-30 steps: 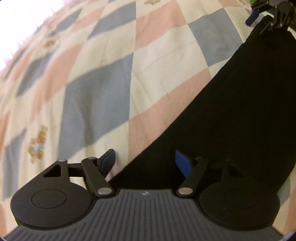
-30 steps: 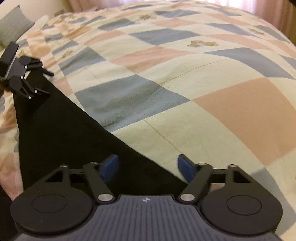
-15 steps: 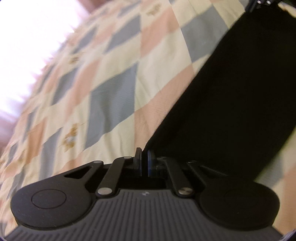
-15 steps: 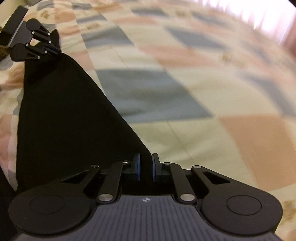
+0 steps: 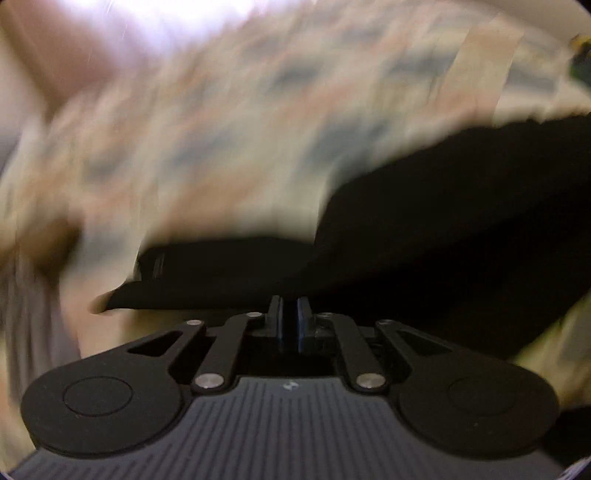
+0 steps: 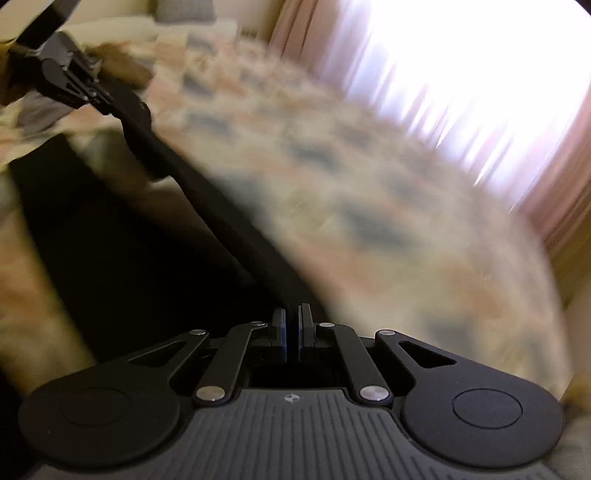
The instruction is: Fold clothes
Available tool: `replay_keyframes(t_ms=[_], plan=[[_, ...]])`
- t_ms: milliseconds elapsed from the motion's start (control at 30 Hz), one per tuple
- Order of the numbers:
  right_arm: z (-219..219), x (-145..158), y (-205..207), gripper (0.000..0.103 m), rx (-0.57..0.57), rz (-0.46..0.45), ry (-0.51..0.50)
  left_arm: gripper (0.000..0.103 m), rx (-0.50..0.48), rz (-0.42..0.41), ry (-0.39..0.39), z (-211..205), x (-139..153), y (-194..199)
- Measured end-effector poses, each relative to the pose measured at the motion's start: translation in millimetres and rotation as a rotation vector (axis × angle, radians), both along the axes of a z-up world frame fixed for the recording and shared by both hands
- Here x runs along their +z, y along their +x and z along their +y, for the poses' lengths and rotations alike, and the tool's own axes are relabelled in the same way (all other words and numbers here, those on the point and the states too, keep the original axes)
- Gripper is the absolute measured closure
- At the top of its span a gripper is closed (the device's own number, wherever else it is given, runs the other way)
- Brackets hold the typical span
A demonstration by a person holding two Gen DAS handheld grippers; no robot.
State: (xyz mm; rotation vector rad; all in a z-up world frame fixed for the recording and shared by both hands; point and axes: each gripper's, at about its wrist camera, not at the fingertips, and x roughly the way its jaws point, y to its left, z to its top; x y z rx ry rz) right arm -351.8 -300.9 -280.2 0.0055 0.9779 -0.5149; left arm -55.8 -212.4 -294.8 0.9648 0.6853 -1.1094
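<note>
A black garment (image 5: 443,229) hangs lifted over the checked bedspread (image 5: 221,129). My left gripper (image 5: 290,314) is shut on one edge of the garment, its blue pads pressed together. My right gripper (image 6: 291,325) is shut on the other edge of the same black garment (image 6: 129,251), which stretches taut up to the left gripper (image 6: 74,83), seen at the top left of the right wrist view. Both views are strongly motion-blurred.
The patchwork bedspread (image 6: 369,206) of cream, pink and grey-blue squares fills the background. Bright pink curtains (image 6: 480,74) stand at the far right. A grey pillow (image 6: 184,9) lies at the bed's head.
Both grippers went from open to shut on the garment's edges, then lifted it off the bed; the views now swing upward fast and blur.
</note>
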Motion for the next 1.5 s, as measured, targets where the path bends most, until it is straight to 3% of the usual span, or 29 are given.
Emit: replay_keyframes(t_ms=[67,100,167,233,433,533,700,800,900,1033,1067,1100,1167,1233,1300,1400,1433,1500], plan=[[21,-30,-13,0.09,-0.063,0.089,0.133,0.095,0.091,0.039,0.081,26,-23,-6],[28,-40,-21,0.077,-0.106,0.105,0.184,0.094,0.132,0.046,0.104,36,-30,-8],[28,-45,-39,0.066,-0.212,0.067,0.278,0.09,0.205,0.116,0.053,43,-24,-10],[12,-40,-63,0.053,-0.375,-0.051,0.38,0.074,0.28,0.188,-0.007,47,-17,-8],[-56,-50,-149,0.05,-0.953,-0.566,0.761,0.07,0.569,0.389,-0.173,45,3,47],[-69,-67,-175,0.049,-1.136,-0.742,0.861,0.07,0.724,0.465,-0.235,55,2,87],[-72,-90,-189,0.048,-1.294,-0.892,0.893,0.069,0.967,0.569,-0.365,80,-13,163],[-71,-99,-182,0.048,-1.358,-0.907,0.887,0.066,1.067,0.651,-0.426,86,-32,196],[-68,-102,-172,0.048,-1.393,-0.897,0.846,0.066,1.118,0.691,-0.437,80,-55,221],[-65,-100,-161,0.043,-1.424,-0.906,0.796,0.069,1.118,0.698,-0.451,66,-74,246],[-65,-99,-159,0.043,-1.429,-0.908,0.787,0.077,1.104,0.693,-0.455,64,-72,249],[-64,-99,-157,0.042,-1.435,-0.91,0.779,0.103,1.074,0.686,-0.462,60,-68,251],[-63,-99,-151,0.042,-1.454,-0.919,0.771,0.103,1.001,0.654,-0.467,55,-52,250],[-60,-99,-148,0.041,-1.471,-0.932,0.765,0.103,0.88,0.569,-0.508,52,-23,237],[-56,-97,-151,0.041,-1.482,-0.937,0.752,0.103,0.819,0.517,-0.557,63,6,225],[-55,-90,-156,0.041,-1.48,-0.943,0.728,0.103,0.848,0.492,-0.634,106,37,211],[-55,-88,-163,0.041,-1.478,-0.949,0.723,0.102,0.876,0.471,-0.628,121,37,206],[-53,-88,-180,0.041,-1.474,-0.959,0.715,0.101,0.917,0.437,-0.54,136,13,199]])
